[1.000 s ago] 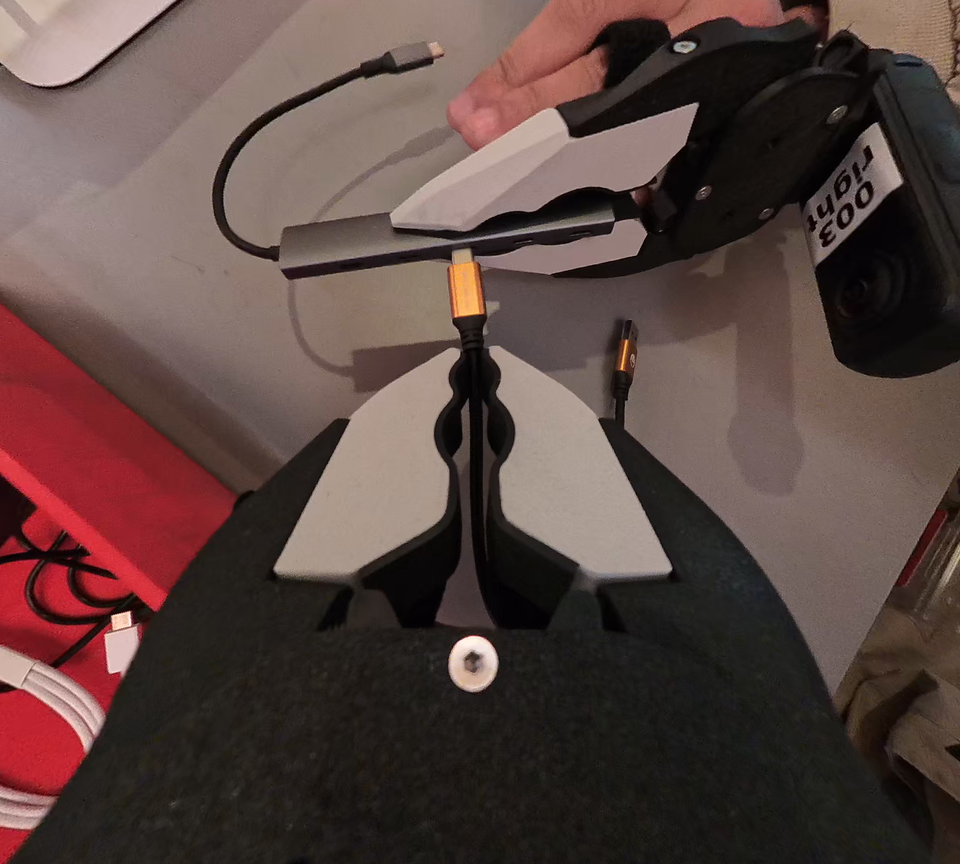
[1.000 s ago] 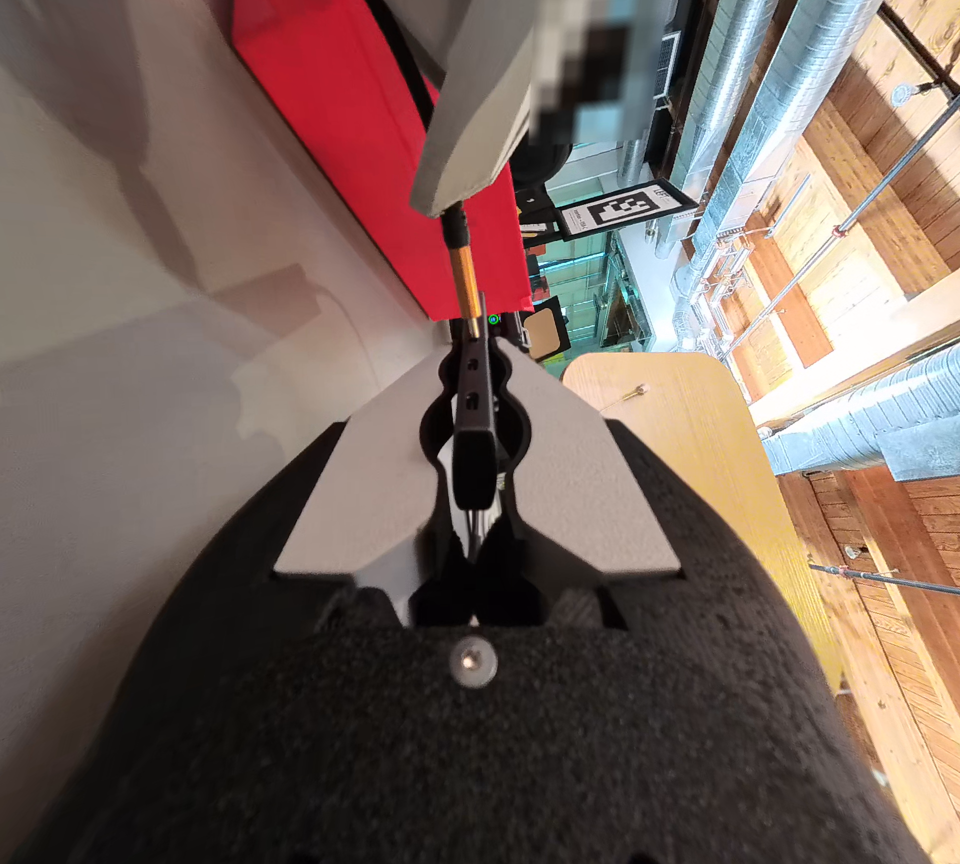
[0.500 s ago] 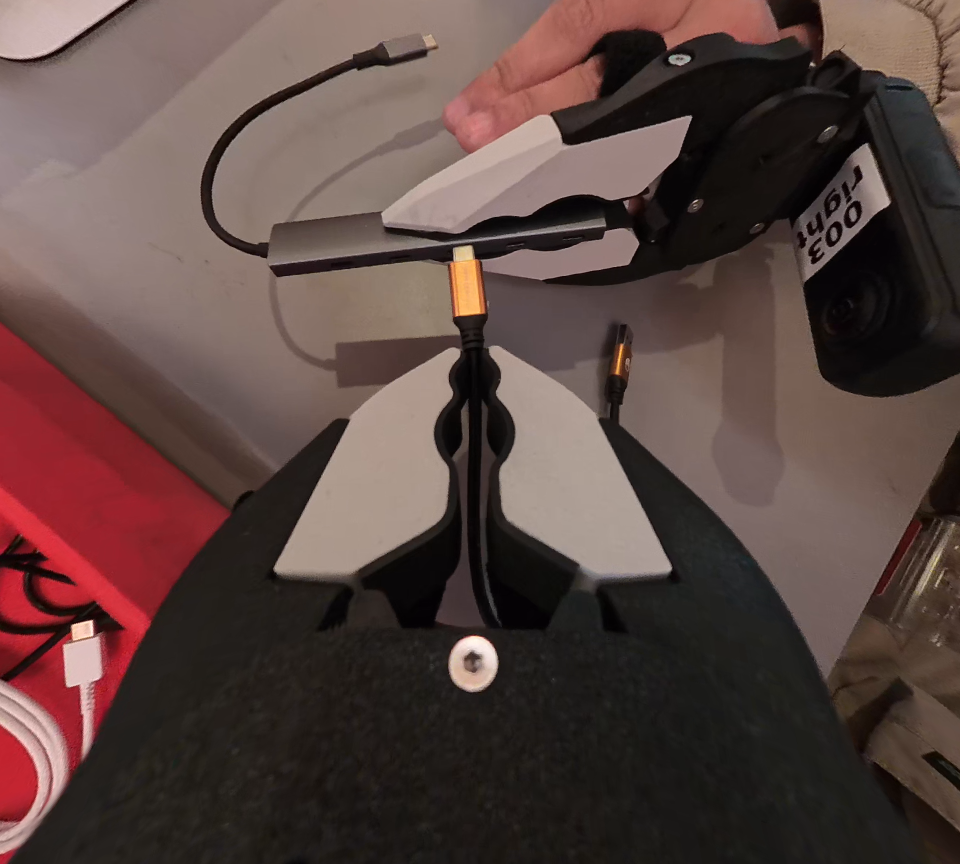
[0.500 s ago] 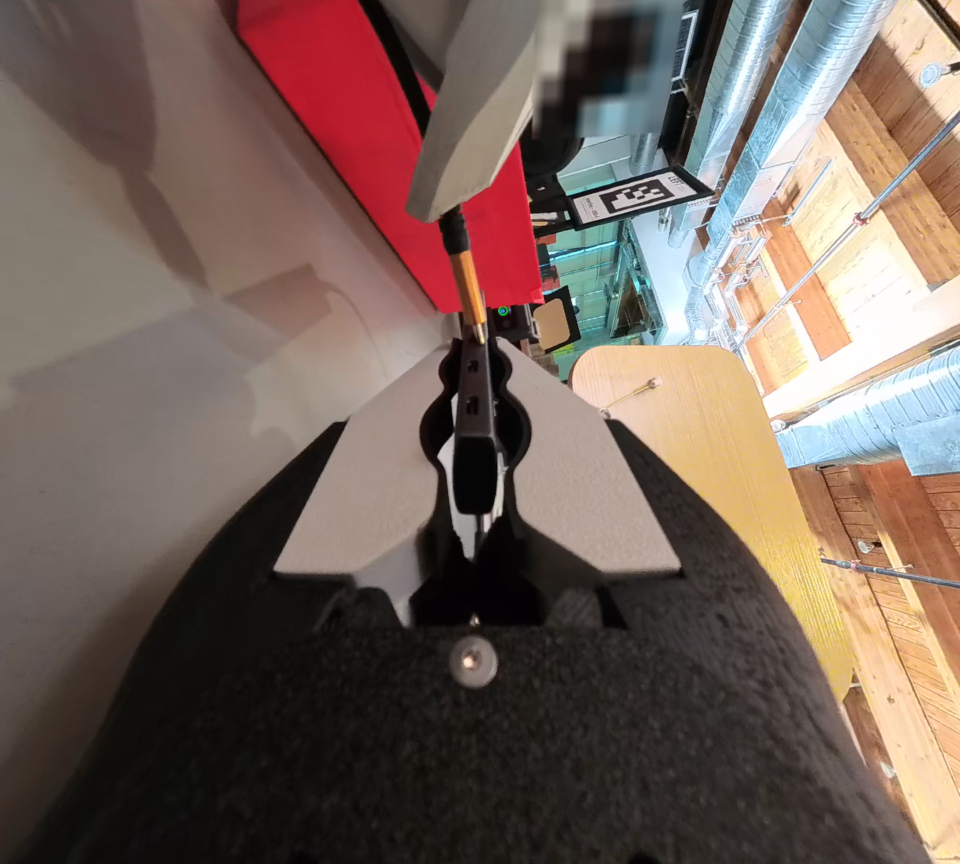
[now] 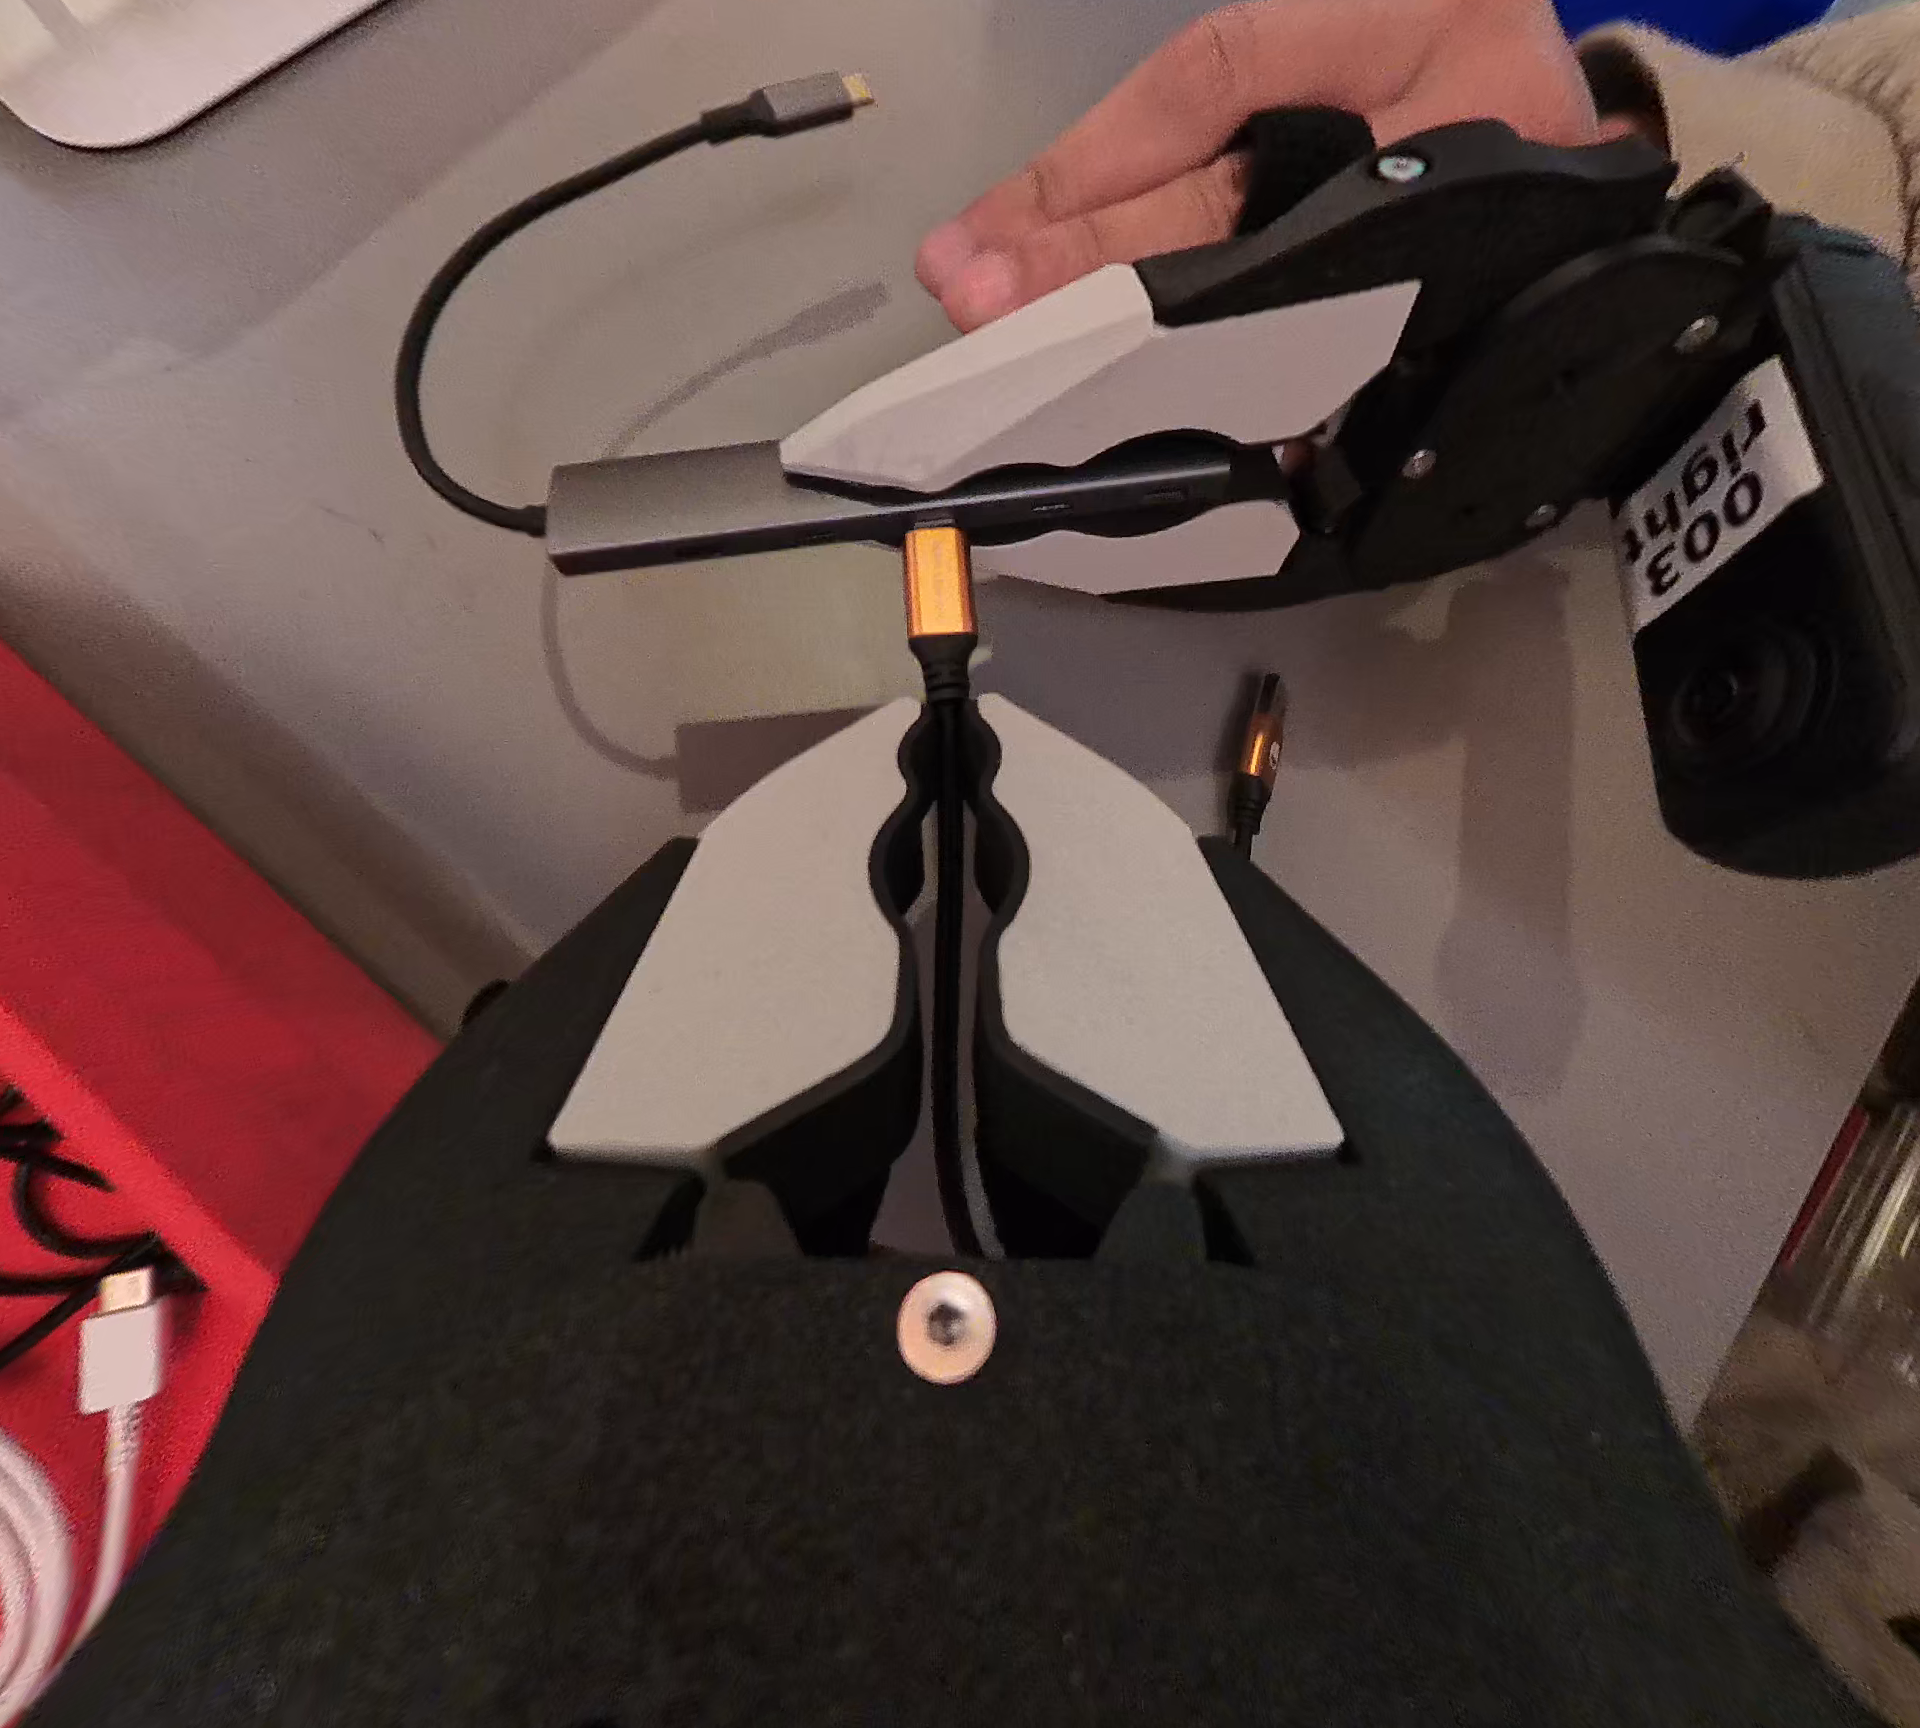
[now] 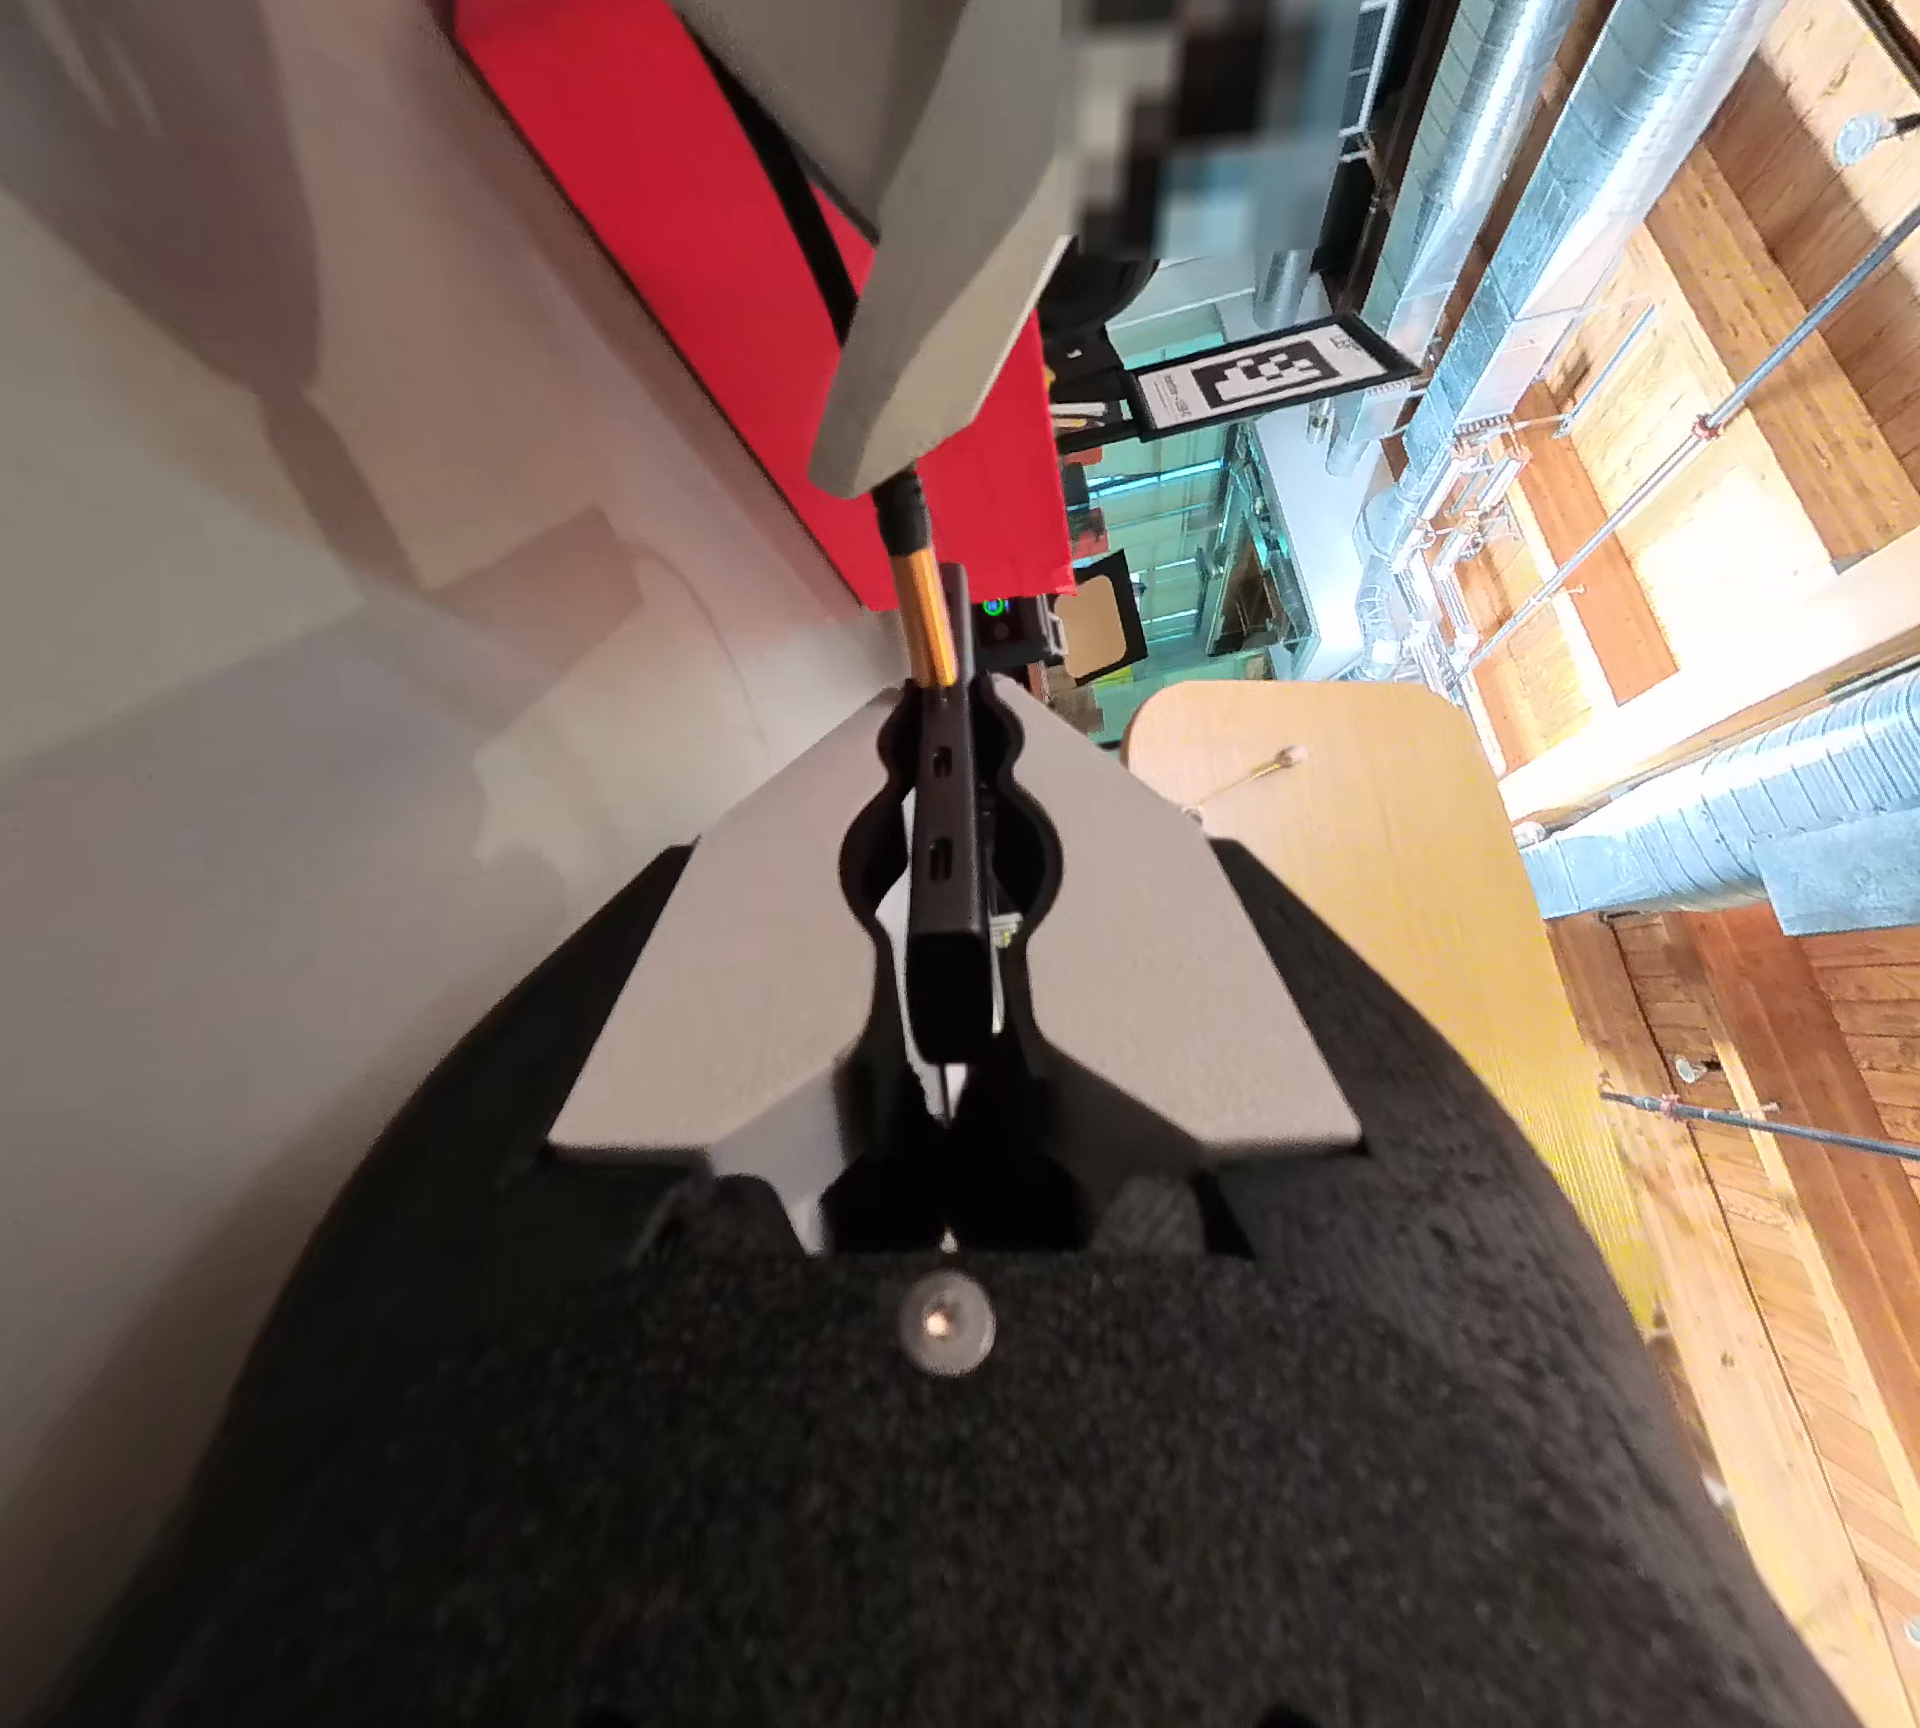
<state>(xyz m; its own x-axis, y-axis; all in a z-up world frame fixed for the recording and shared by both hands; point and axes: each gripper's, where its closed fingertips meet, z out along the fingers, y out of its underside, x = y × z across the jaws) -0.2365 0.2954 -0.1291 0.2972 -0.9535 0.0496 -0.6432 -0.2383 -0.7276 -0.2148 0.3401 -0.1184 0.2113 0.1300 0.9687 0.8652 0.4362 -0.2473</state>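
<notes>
Between the jaws of the left gripper runs a black braided cable – its plug has a shiny orange metal sleeve. The right gripper, with matt grey plastic fingers, pinches a hub of brushed grey metal. Below both lies a smooth, matt grey table; the left gripper's body looks like rough black foam.

Left gripper pinches cable; plug meets hub.
</notes>
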